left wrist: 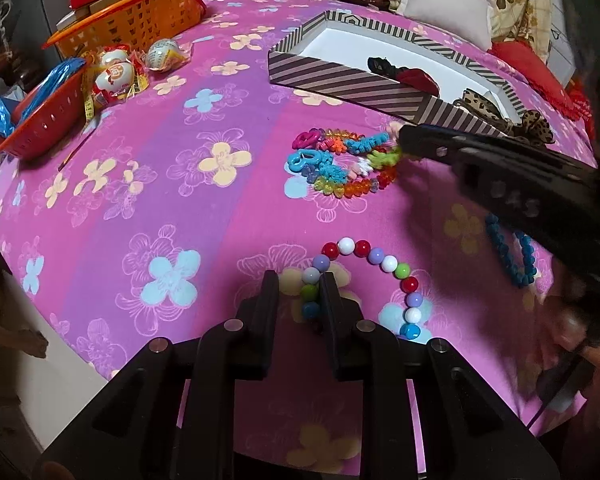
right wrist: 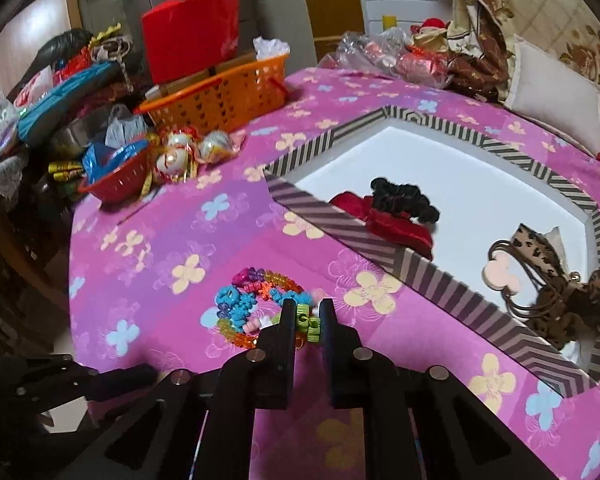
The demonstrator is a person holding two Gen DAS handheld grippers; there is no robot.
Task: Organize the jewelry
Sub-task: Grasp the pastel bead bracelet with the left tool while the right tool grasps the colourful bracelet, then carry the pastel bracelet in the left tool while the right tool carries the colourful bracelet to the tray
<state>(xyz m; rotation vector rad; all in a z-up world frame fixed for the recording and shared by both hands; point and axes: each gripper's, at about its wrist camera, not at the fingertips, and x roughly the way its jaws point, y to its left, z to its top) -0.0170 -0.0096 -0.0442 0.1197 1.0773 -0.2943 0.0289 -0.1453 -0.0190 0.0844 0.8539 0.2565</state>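
Note:
A bracelet of large round coloured beads (left wrist: pixel 380 258) lies on the pink flowered cloth (left wrist: pixel 180 200). My left gripper (left wrist: pixel 299 284) is shut on its left side, with a green bead and a blue bead between the fingers. Further back lies a pile of small colourful bracelets (left wrist: pixel 340 160) (right wrist: pixel 252 300). My right gripper (right wrist: pixel 307 310) is shut on a green ruffled piece (right wrist: pixel 309 322) at the pile's right edge; in the left wrist view its tip (left wrist: pixel 404 142) reaches in from the right. Behind it stands the striped box (left wrist: pixel 340 76) (right wrist: pixel 340 220).
The box holds a black scrunchie (right wrist: pixel 404 198), a red one (right wrist: pixel 396 228) and a leopard-print bow (right wrist: pixel 572 300). A blue bead bracelet (left wrist: pixel 508 256) lies at the right. An orange basket (left wrist: pixel 140 16), a red basket (left wrist: pixel 44 120) and wrapped toys (left wrist: pixel 116 76) crowd the far left.

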